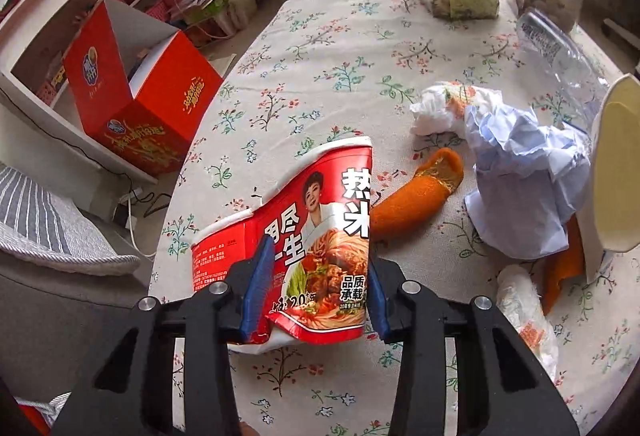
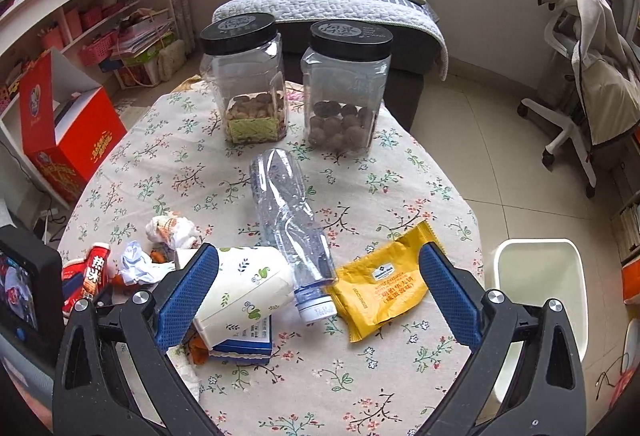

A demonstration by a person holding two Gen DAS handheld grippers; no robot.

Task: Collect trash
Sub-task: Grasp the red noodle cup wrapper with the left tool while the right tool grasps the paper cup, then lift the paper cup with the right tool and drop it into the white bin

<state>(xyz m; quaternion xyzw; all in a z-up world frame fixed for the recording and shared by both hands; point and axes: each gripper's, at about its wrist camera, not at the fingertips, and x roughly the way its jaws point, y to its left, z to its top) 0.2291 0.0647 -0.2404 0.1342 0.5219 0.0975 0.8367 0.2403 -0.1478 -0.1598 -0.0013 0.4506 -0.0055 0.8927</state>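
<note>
A crushed red instant-noodle cup [image 1: 320, 228] stands at the left edge of the floral tablecloth [image 1: 340, 48]. My left gripper [image 1: 320, 256] is shut on it, blue pads pressed into both sides. To its right lie an orange peel [image 1: 416, 192], a crumpled pale-blue paper [image 1: 520, 176] and a white tissue wad [image 1: 440, 108]. My right gripper [image 2: 320, 250] hangs open above the table's front. Between its fingers lie a tipped paper cup [image 2: 248, 288], an empty plastic bottle [image 2: 284, 212] and a yellow snack wrapper [image 2: 380, 284]. The red cup [image 2: 86, 276] shows at the left of the right wrist view.
Two black-lidded clear jars [image 2: 248, 84] [image 2: 344, 92] stand at the table's far side. A small blue-and-white box [image 2: 244, 344] lies under the paper cup. An open red carton [image 1: 140, 96] sits on the floor by the shelves. A white plastic stool [image 2: 540, 308] stands to the table's right.
</note>
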